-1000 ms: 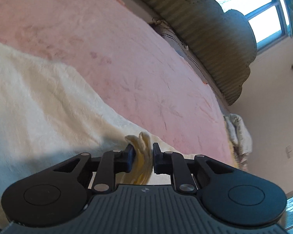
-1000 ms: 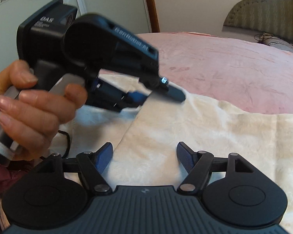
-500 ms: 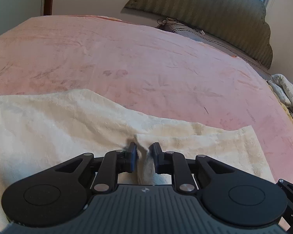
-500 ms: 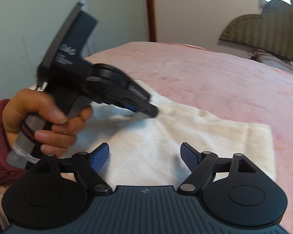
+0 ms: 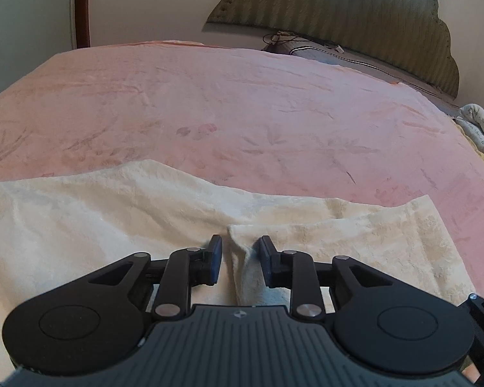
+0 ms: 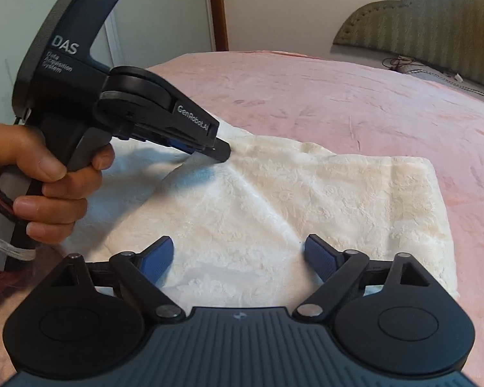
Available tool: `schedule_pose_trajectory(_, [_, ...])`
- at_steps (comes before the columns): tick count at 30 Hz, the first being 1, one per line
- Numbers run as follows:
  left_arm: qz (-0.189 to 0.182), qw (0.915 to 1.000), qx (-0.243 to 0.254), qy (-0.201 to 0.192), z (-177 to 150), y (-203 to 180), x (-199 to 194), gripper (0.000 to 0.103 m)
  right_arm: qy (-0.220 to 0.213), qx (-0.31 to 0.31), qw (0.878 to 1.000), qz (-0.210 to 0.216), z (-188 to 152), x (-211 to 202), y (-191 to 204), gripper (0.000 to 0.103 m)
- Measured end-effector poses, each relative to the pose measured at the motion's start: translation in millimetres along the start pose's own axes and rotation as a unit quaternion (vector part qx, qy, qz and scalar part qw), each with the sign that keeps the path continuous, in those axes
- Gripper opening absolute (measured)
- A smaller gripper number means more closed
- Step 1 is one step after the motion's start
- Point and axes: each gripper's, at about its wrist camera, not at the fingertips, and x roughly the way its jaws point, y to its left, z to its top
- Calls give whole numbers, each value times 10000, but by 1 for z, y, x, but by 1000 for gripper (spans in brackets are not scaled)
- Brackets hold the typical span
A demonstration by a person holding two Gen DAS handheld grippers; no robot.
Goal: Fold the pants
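Two grippers hover released over cream textured fabric pants [image 6: 274, 200] on a pink bed [image 5: 242, 103]: left gripper [image 5: 238, 256] straddles a raised fold, right gripper [image 6: 238, 256] gapes; dragging could undo the fold.

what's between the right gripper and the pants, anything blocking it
Nothing visible. The right gripper hangs open right over the cream pants, bare fabric between its fingers. The left gripper sits at the fabric farther left, out of its path.

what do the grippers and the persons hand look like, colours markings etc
Each hand-held gripper is black with round pivot discs, silver rivets, a ribbed grey base and blue finger pads. The left hand-held gripper has white lettering reading DAS, Data Acquisition System and GenRobot.AI, plus a grey handle. The bare left hand shows a dark red sleeve.
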Motion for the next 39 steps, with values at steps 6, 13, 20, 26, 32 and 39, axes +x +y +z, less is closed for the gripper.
schedule_pose_trajectory(6, [392,9992,116,-31,-3,11,-18,44,-239,-21,9997,-37,6,-5,7,90])
schedule_pose_trajectory(13, [885,9960,-109,-71,-22,54,-51,62,-149,94,9997,-168,4,3,11,91])
schedule_pose_trajectory(20, [1254,9916,-307,-18,-53,105,-64,77,-39,-310,9995,70,8,21,38,93])
schedule_pose_trajectory(26, [1457,9862,-564,-555,-54,128,-110,76,-340,-647,9972,129,18,13,69,93])
schedule_pose_trajectory(32, [1806,9767,-1061,-467,-60,179,-148,76,-951,-1889,9747,719,28,3,147,92])
schedule_pose_trajectory(39, [1642,9678,-1892,-257,-85,228,-176,75,-790,-3471,9285,1053,9,27,223,69])
